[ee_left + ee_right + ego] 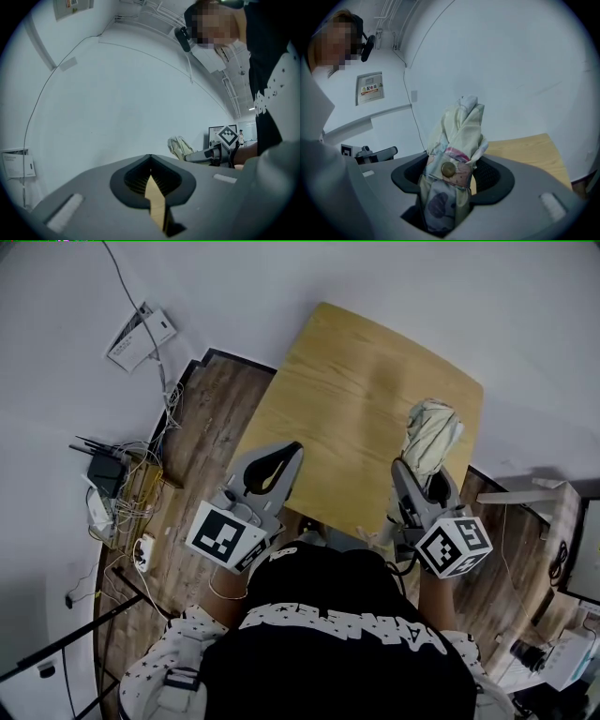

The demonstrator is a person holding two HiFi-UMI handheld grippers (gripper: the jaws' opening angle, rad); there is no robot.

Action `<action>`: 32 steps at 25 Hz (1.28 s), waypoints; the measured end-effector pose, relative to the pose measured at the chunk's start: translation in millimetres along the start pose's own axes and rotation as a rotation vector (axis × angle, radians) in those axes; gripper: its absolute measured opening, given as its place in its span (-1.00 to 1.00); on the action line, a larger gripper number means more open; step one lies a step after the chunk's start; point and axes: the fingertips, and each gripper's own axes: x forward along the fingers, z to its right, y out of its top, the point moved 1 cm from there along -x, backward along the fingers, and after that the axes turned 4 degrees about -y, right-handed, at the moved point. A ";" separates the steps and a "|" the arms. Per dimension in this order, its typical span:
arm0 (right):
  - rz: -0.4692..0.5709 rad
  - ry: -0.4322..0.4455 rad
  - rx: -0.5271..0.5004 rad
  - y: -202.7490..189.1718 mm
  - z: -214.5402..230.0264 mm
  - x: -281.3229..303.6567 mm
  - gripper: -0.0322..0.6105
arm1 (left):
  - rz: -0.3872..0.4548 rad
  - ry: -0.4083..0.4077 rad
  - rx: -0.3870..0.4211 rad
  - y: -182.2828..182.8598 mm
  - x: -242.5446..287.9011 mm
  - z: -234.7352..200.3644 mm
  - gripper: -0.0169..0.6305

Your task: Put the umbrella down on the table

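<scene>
**Clutter along the wall**

A black router with raised antennas sits close to the wall amid a tangle of white cables. Farther along, a white box is mounted, with a thin cable running from it. The floor is dark wood plank. A warning sign is fixed to the wall.

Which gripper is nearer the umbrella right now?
Right. The right gripper is shut on the umbrella, which sticks out past its jaws. The left gripper, shut and empty, is off to the umbrella's left, clear of it.
</scene>
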 end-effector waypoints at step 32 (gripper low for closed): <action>-0.192 -0.058 0.032 -35.2 78.0 53.0 0.00 | -0.105 -0.013 -0.021 -30.5 75.5 -7.6 -0.95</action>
